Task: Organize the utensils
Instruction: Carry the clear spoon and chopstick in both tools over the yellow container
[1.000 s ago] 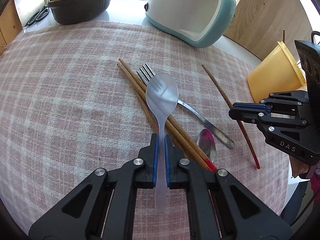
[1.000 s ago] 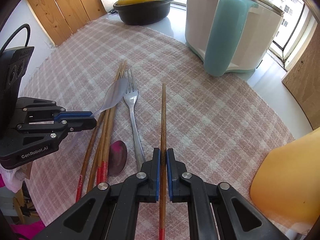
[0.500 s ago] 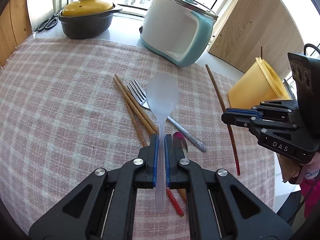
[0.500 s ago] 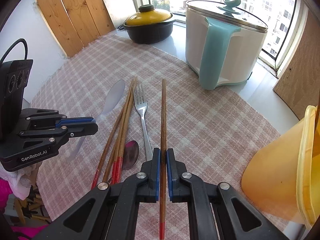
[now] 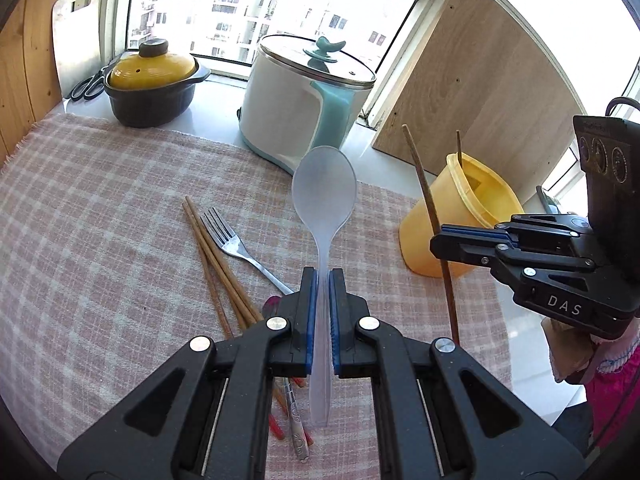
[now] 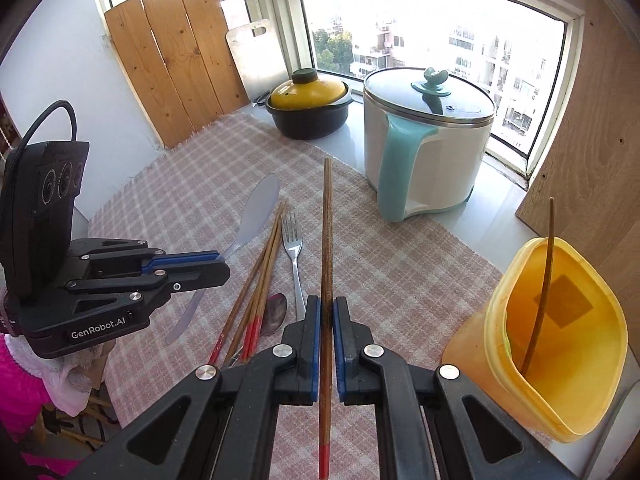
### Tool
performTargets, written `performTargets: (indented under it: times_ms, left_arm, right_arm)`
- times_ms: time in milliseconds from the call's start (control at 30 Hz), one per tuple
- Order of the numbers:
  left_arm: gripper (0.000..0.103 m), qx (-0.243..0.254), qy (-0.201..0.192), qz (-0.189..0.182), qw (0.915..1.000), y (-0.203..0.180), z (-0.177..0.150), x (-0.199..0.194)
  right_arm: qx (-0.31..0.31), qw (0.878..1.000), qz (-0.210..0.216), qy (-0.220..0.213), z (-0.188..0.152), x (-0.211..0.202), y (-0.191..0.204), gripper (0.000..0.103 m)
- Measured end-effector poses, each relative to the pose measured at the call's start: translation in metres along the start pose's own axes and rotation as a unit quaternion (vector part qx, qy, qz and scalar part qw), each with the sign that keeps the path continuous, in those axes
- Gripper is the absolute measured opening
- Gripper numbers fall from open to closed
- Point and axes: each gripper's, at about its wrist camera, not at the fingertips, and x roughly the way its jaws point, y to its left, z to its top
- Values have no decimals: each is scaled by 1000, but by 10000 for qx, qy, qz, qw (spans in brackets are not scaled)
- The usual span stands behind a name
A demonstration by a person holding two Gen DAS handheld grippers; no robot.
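Note:
My left gripper (image 5: 323, 280) is shut on the handle of a translucent plastic spoon (image 5: 324, 188), held up above the cloth. My right gripper (image 6: 327, 308) is shut on a wooden chopstick (image 6: 327, 224) with a red tip, also lifted; the same chopstick (image 5: 428, 208) shows in the left wrist view. On the checked cloth lie several more chopsticks (image 6: 262, 272), a metal fork (image 6: 293, 248) and a small metal spoon (image 6: 275, 312). A yellow holder (image 6: 560, 344) at the right has one thin stick (image 6: 542, 280) standing in it.
A white and teal cooker (image 6: 424, 144) and a black pot with a yellow lid (image 6: 308, 104) stand at the back by the window. Wooden boards (image 6: 168, 60) lean on the left wall, another board (image 5: 472, 92) behind the holder. Scissors (image 5: 86, 86) lie beside the pot.
Both grippers have risen from the cloth with their utensils, and tilted up, so the window and the yellow holder's opening have come into view. The spoon and chopstick stay clamped.

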Motion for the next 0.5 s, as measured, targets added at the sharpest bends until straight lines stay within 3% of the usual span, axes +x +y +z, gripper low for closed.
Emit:
performTargets:
  times_ms: [500]
  left_arm:
    - [4, 16, -516, -229, 9984, -64, 26, -7]
  right_arm:
    - [143, 9981, 112, -592, 2, -70, -47, 3]
